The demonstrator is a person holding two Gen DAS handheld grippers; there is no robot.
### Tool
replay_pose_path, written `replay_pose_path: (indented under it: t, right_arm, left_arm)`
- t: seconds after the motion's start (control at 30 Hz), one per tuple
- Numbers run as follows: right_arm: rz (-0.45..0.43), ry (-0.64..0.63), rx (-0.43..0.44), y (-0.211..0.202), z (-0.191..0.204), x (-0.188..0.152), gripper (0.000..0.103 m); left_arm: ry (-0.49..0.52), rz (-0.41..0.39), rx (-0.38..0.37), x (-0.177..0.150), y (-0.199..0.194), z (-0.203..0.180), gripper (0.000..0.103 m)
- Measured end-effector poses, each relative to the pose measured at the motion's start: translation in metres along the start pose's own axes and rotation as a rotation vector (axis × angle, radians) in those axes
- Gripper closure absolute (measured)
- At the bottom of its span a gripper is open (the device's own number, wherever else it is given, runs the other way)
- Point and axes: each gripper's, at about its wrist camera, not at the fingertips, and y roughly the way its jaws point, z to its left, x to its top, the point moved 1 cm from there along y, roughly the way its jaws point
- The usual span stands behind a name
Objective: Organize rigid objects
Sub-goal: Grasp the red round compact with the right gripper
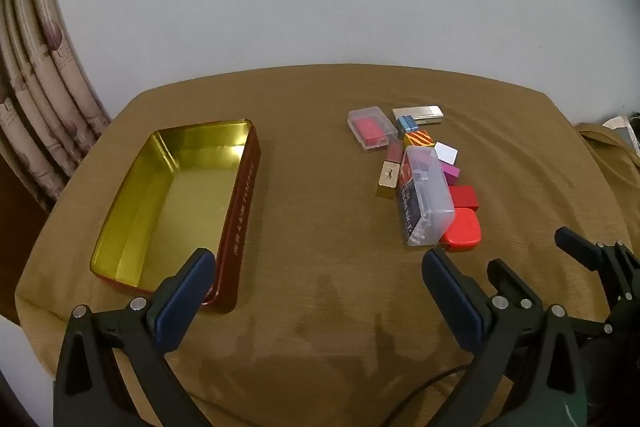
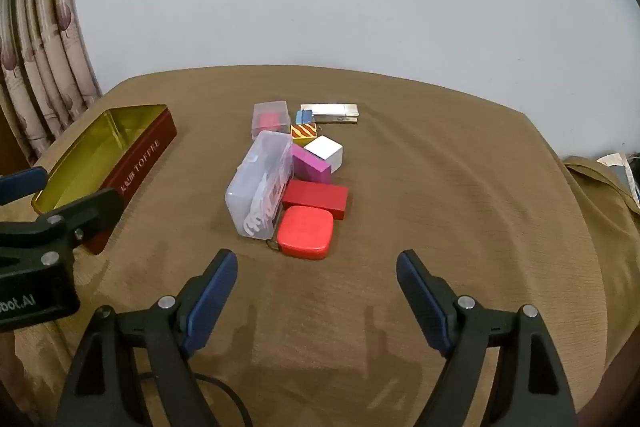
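Left wrist view, listed left to right: curtain at the far edge; open tin, gold inside, red outside, holding nothing, on the brown-clothed desk; left tongs, jaws wide, holding nothing, hovering over the near cloth between tin and pile.

Right of centre lay the pile, packed close and well apart from the tin: small clear case with a red item inside, silver bar, blue block, striped cube, gold-ended stick, long clear box lying across its neighbours, white cube, magenta block, red block, rounded red case nearest the tongs.

Right wrist view: right tongs, jaws wide and holding nothing, faced the rounded red case.

Handling, judged: all pieces stiff and probably light; plastic and metal faces likely slick. Rounded red case best taken across its flat sides; long clear box across its narrow width, since lifting it may disturb the blocks beneath.
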Motion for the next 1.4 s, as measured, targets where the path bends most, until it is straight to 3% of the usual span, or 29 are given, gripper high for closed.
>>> replay_pose_path:
  t: [0.7, 1.4]
  right_arm:
    - [0.041, -0.012, -0.011, 0.013, 0.0, -0.007, 0.019]
    - [0.18, -0.011, -0.006, 0.074, 0.002, 0.011, 0.019]
  left_arm:
    - [-0.03, 0.028, 0.022, -0.003, 0.017, 0.014, 0.0]
    - [-0.034, 0.046, 0.049, 0.0, 0.03, 0.021, 0.0]
